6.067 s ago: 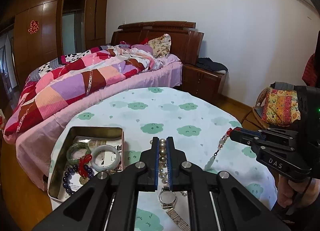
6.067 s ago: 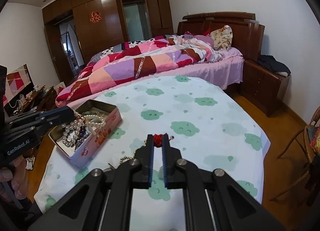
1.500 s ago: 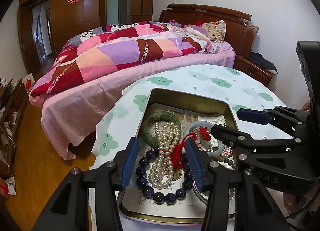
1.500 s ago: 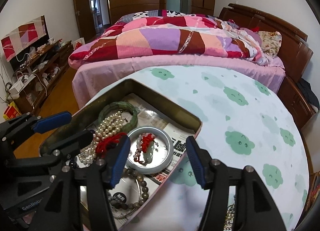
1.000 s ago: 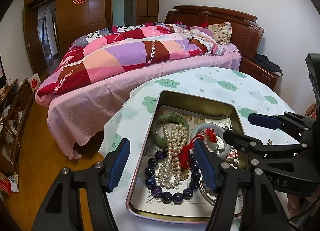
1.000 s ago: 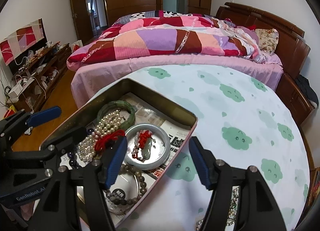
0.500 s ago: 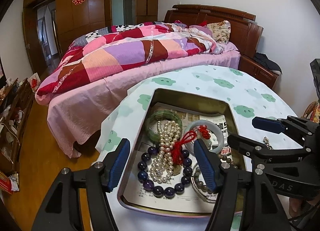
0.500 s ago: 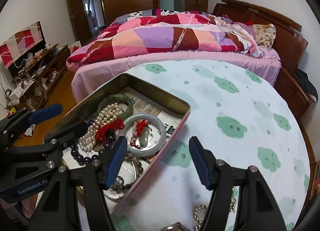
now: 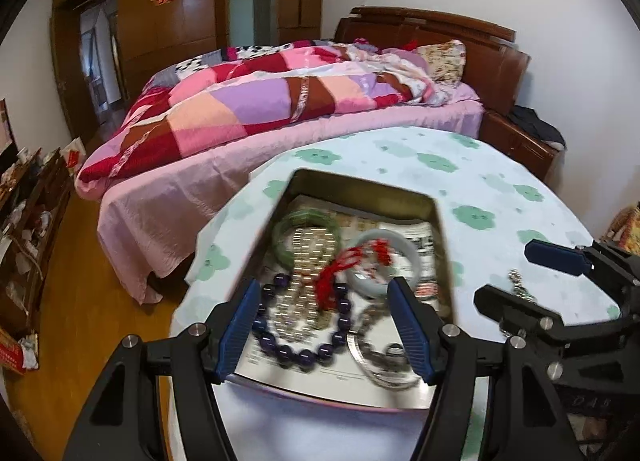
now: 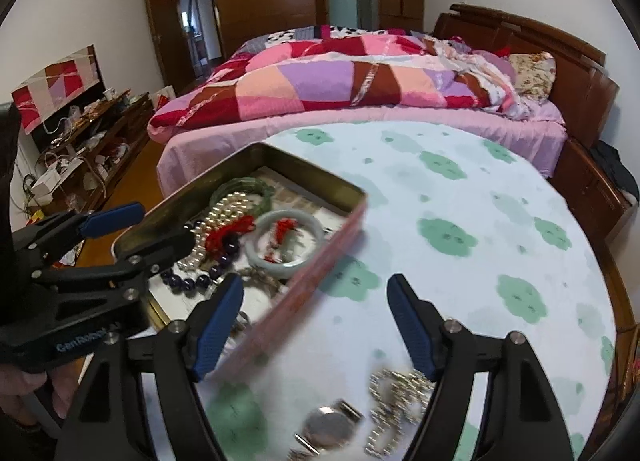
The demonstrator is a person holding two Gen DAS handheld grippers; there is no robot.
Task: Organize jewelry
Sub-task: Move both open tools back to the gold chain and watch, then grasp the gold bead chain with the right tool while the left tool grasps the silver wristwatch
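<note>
Both grippers, left (image 9: 326,321) and right (image 10: 314,319), had jaws spread wide and empty. The rectangular metal tin (image 10: 280,155) on the cloud-print worktop (image 10: 460,197) held beads and bangles. Next pick, judged: the silver wristwatch (image 10: 330,427) and pale chain (image 10: 394,401), visible only to the right wrist camera

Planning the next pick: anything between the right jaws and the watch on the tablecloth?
Nothing visible. The right gripper is open above the watch, with only bare tablecloth between. A chain lies right beside the watch; the tin sits off to the left.
</note>
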